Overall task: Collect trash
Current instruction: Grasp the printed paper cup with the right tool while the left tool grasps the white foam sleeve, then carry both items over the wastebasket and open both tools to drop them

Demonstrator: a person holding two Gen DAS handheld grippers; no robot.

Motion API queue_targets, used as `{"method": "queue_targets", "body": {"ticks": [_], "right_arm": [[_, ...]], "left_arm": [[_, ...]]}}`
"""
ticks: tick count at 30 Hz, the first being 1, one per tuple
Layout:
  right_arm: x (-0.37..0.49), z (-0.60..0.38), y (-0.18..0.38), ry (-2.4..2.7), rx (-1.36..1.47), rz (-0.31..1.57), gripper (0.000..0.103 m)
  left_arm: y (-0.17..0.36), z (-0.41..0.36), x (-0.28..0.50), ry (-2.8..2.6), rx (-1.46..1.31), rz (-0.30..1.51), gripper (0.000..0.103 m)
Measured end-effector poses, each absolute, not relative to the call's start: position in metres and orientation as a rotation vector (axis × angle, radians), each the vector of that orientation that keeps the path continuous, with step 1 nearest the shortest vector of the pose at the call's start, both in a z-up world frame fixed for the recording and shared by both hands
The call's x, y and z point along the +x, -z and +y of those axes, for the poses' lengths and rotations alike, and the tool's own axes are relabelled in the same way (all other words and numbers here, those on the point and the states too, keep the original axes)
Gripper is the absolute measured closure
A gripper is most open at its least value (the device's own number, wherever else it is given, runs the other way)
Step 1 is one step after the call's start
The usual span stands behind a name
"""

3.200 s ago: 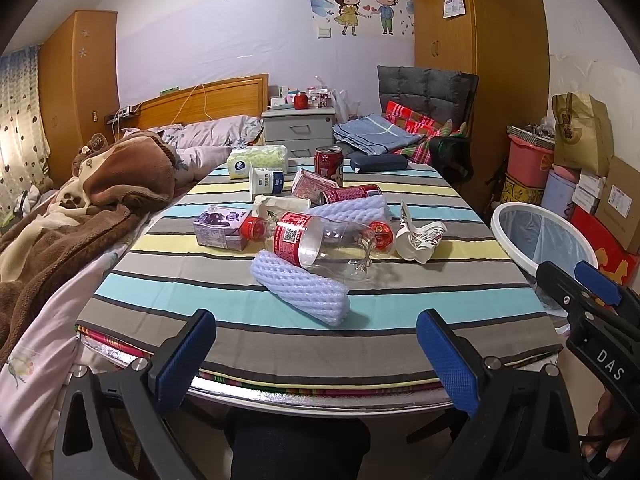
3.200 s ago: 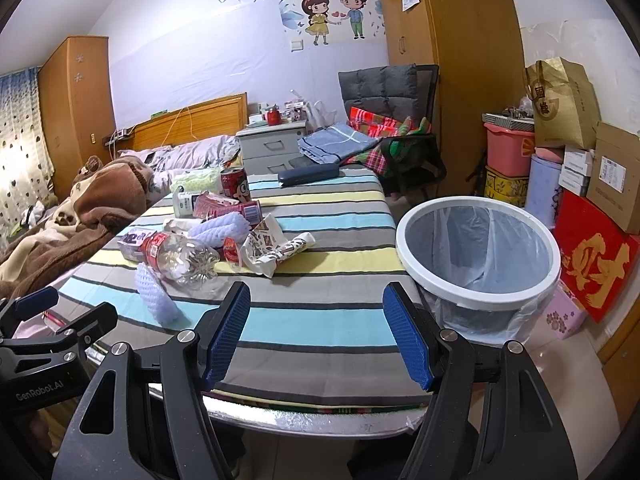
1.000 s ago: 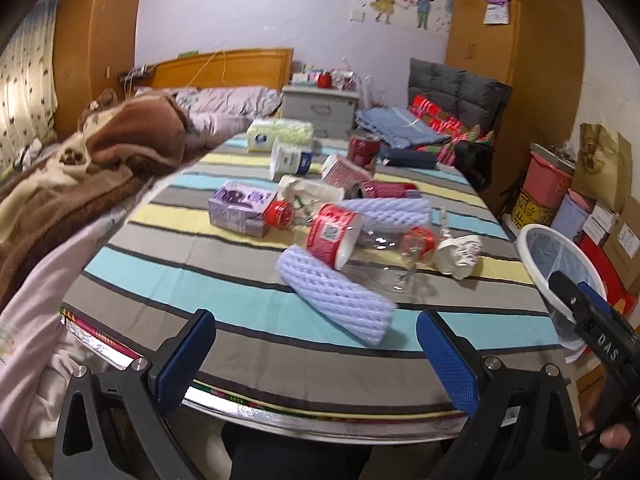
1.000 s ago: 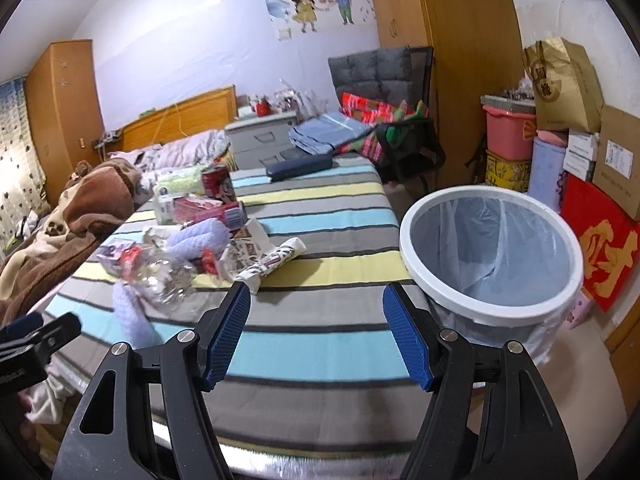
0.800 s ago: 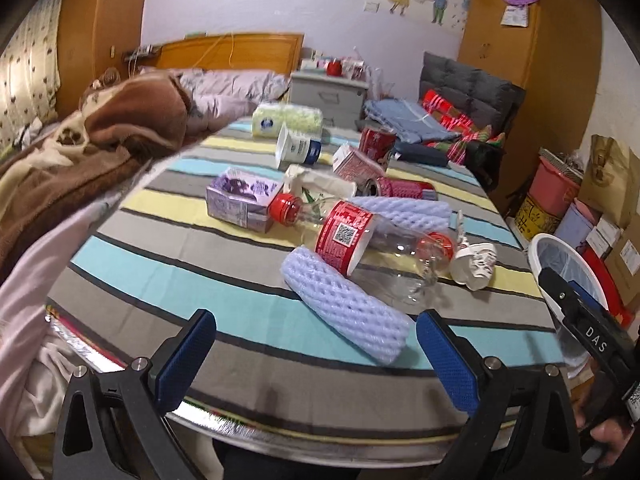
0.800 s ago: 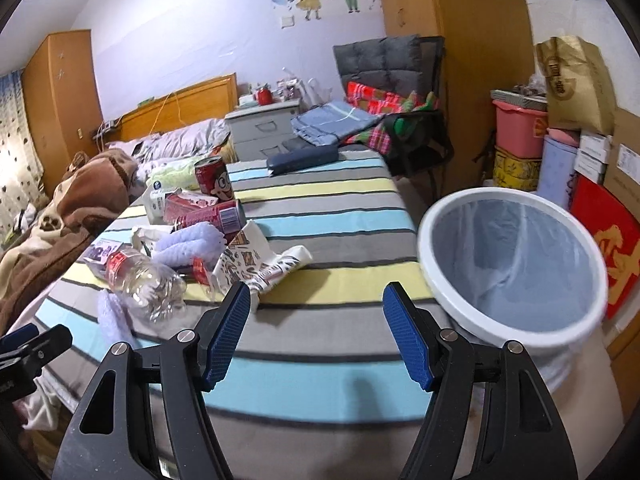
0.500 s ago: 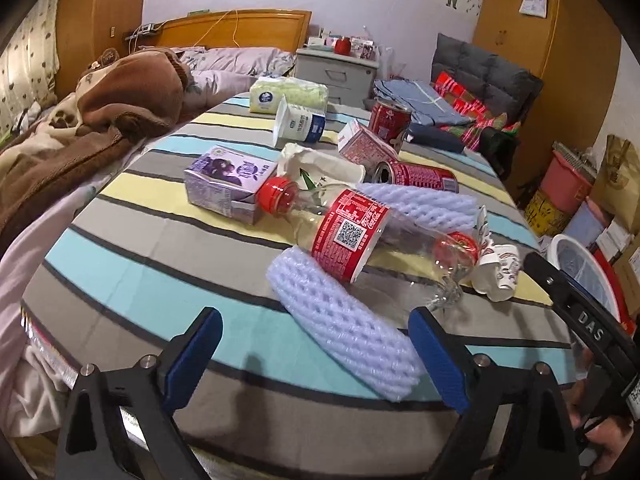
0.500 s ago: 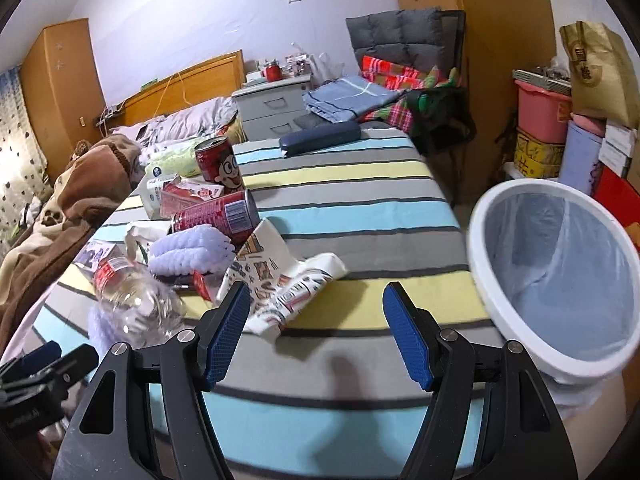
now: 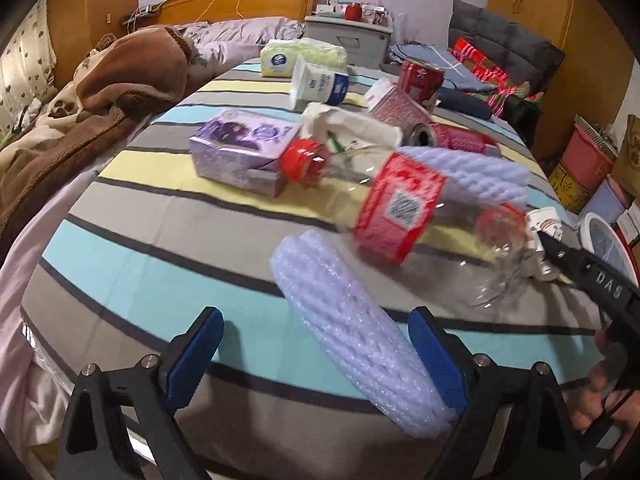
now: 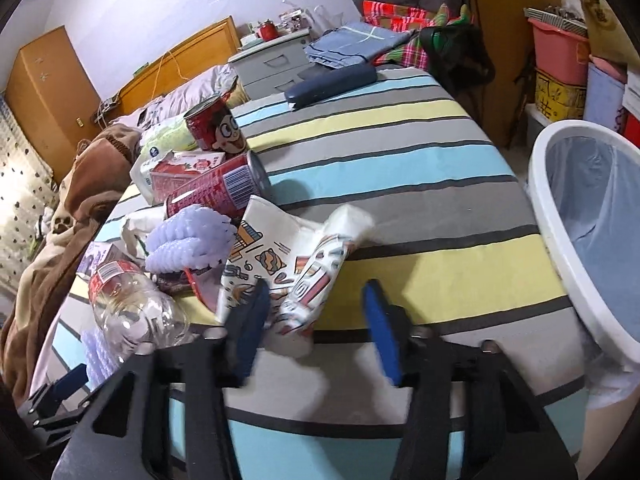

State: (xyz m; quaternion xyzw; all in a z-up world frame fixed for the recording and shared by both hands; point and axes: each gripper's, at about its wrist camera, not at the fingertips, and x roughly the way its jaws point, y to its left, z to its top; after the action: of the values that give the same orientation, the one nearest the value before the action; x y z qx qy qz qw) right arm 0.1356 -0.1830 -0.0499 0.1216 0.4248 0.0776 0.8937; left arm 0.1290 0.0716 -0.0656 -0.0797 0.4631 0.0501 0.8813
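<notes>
My right gripper (image 10: pixel 316 334) is closing around the crumpled paper wrapper (image 10: pixel 316 280), pads not yet pressing; my left gripper (image 9: pixel 316 360) stands spread astride the foam sleeve (image 9: pixel 352 332)

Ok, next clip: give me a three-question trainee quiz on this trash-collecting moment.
1. True or false: the red can with the cartoon face stands upright.
2. Which item lies between the left tongs? A) purple carton B) foam net sleeve C) tissue pack
3. Fill in: the right tongs are closing around a crumpled printed paper ____, while the white bin waits beside the table.

Key: 1 true. 2 B, the foam net sleeve; the pads are not on it. 3 wrapper.
</notes>
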Motion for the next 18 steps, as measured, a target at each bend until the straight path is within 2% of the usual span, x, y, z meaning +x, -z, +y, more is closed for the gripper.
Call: {"method": "queue_targets", "body": {"ticks": [1, 3, 7, 11, 18], "right_arm": [[0.135, -0.183, 0.049, -0.169, 0.247, 0.877, 0.067], [0.135, -0.181, 0.047, -0.167, 0.231, 0.871, 0.078], [0.133, -0.182, 0.046, -0.155, 0.223, 0.856, 0.082], [0.129, -0.185, 0.043, -0.138, 0.178, 0.834, 0.083], [0.124, -0.193, 0.04, -0.124, 0.152, 0.814, 0.083]], "left_arm": [[0.066, 0.077, 0.126, -0.109, -0.169, 0.967, 0.009], [0.065, 0.084, 0.123, -0.112, -0.184, 0.965, 0.009], [0.066, 0.095, 0.116, -0.099, -0.208, 0.97, 0.021], [0.064, 0.099, 0.11, -0.081, -0.22, 0.978, 0.027], [0.062, 0.101, 0.108, -0.089, -0.21, 0.976, 0.055]]}}
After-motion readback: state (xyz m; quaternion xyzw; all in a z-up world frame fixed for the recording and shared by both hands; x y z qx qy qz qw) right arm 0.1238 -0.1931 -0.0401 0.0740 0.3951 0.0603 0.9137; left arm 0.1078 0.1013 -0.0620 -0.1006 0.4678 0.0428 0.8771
